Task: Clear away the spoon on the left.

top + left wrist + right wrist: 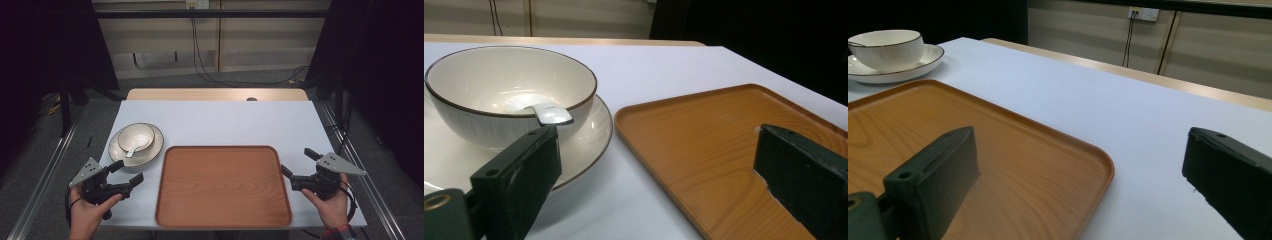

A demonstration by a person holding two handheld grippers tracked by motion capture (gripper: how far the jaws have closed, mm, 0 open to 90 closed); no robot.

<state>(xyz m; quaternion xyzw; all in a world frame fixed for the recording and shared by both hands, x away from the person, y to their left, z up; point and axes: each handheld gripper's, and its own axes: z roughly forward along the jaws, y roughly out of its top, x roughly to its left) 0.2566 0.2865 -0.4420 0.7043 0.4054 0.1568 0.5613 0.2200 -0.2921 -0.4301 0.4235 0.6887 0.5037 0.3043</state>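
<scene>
A wooden tray (223,186) lies in the middle of the white table, near its front edge. To the tray's left stands a cream bowl (135,137) on a matching plate (151,151), with a white spoon (134,148) resting inside the bowl. My left gripper (126,172) hovers open just in front of the plate, with nothing between its jaws. In the left gripper view the bowl (509,95), spoon (551,114) and tray (719,150) lie ahead. My right gripper (297,162) is open beside the tray's right edge, with nothing in it. The right gripper view shows the tray (998,150) and the bowl (888,47) far off.
The white table cover (225,120) is bare behind the tray. A wooden table edge (215,94) runs along the back. Metal rails (45,170) flank the table on both sides, and cables (210,75) lie on the floor beyond.
</scene>
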